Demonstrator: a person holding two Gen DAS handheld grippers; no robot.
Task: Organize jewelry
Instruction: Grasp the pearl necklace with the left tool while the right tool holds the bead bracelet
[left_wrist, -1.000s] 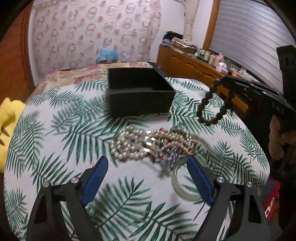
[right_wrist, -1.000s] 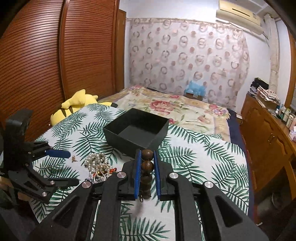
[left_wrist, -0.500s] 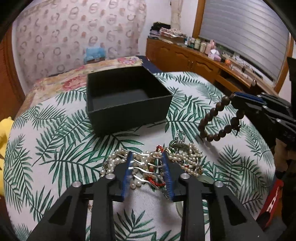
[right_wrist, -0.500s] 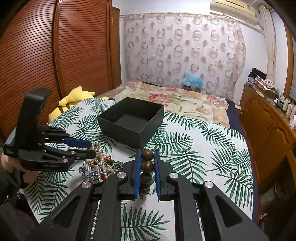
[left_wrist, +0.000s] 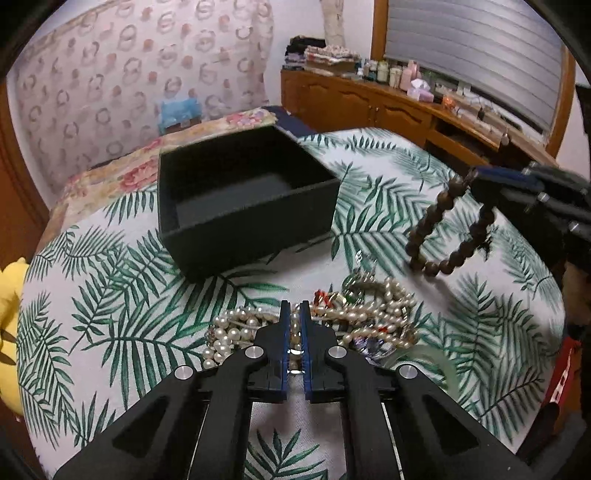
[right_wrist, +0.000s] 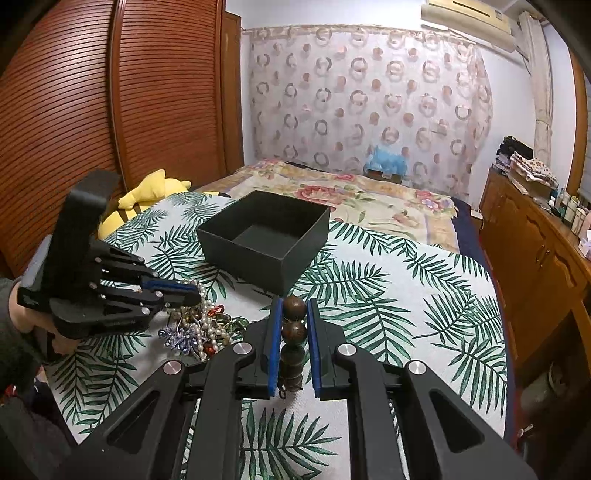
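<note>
Since the pearl strands sit in one tangled heap on the palm-print tabletop just in front of the black box, I'd guess they're light, floppy and snaggy, best pinched mid-strand. Left gripper is low and level with its fingers nearly together on a strand. Right gripper hovers alongside, clamped on the dangling wooden bead bracelet.

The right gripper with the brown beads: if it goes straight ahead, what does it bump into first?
Probably the black box. The right gripper, shut on the brown bead bracelet, points at the box's near corner, with only leaf-print cloth between. Depth is hard to judge; it might pass above.
</note>
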